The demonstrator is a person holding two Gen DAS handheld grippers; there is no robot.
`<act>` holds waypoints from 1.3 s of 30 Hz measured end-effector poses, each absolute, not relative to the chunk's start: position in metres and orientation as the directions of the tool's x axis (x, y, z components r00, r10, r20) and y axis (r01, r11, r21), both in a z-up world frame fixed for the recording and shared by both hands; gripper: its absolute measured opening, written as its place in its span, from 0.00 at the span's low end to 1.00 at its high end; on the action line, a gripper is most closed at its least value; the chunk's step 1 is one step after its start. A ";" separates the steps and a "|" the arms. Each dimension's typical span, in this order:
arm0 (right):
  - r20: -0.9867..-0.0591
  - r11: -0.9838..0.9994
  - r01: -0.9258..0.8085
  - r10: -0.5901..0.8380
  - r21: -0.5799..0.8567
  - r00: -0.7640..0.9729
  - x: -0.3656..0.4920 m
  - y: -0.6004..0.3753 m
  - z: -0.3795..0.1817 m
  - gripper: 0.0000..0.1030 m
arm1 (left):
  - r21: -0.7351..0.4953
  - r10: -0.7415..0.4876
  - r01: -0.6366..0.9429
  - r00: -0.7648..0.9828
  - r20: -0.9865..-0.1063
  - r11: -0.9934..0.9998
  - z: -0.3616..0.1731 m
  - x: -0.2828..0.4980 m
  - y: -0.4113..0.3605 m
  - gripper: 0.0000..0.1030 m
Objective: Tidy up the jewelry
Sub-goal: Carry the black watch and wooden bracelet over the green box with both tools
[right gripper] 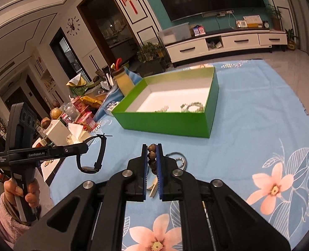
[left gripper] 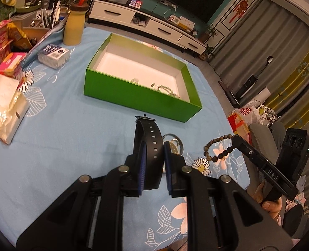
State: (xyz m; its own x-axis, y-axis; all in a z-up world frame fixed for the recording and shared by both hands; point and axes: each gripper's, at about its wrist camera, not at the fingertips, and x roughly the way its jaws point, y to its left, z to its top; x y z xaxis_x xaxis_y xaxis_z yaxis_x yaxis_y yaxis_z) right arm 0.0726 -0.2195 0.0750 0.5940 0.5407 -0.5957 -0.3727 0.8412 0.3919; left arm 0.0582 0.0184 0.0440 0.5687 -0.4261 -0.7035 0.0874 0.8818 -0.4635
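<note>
Between the left gripper's [left gripper: 152, 146] blue pads sat a black wristwatch [left gripper: 148, 146], clamped by its strap and lifted clear of the cloth. Just to its right, the right gripper [right gripper: 152, 152] pinched a brown bead bracelet [right gripper: 151, 156], jaws nearly closed. Ahead of both tools stood an open green box [left gripper: 137, 96] already holding pale bracelets [left gripper: 167, 90]. Underneath lay a blue floral tablecloth [left gripper: 60, 136]; beyond stood a white TV cabinet [right gripper: 225, 41] against a teal wall.

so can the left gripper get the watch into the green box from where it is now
Probably yes. The left gripper is shut on the watch, held above the cloth, and the green box is open-topped just ahead, with nothing standing between them.
</note>
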 end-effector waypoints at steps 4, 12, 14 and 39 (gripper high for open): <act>-0.582 0.844 -0.376 0.537 0.384 0.611 0.074 -0.223 0.083 0.08 | -0.454 -0.423 0.102 0.583 -0.694 0.885 0.053 0.063 0.017 0.15; -0.565 0.850 -0.376 0.527 0.369 0.635 0.082 -0.227 0.092 0.08 | -0.439 -0.421 0.124 0.596 -0.684 0.890 0.064 0.074 0.010 0.15; -0.563 0.852 -0.376 0.522 0.364 0.640 0.083 -0.226 0.094 0.08 | -0.437 -0.421 0.128 0.596 -0.684 0.890 0.066 0.078 0.009 0.15; -0.527 0.859 -0.389 0.512 0.333 0.678 0.145 -0.211 0.110 0.08 | -0.405 -0.402 0.148 0.628 -0.666 0.902 0.076 0.160 0.005 0.15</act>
State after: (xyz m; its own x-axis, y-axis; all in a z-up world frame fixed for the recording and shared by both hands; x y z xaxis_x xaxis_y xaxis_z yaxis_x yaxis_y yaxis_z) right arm 0.1450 -0.2109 0.1097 0.6783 0.5119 -0.5272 -0.3893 0.8588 0.3330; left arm 0.1598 0.0047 0.0761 0.6281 -0.4022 -0.6661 0.1477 0.9021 -0.4054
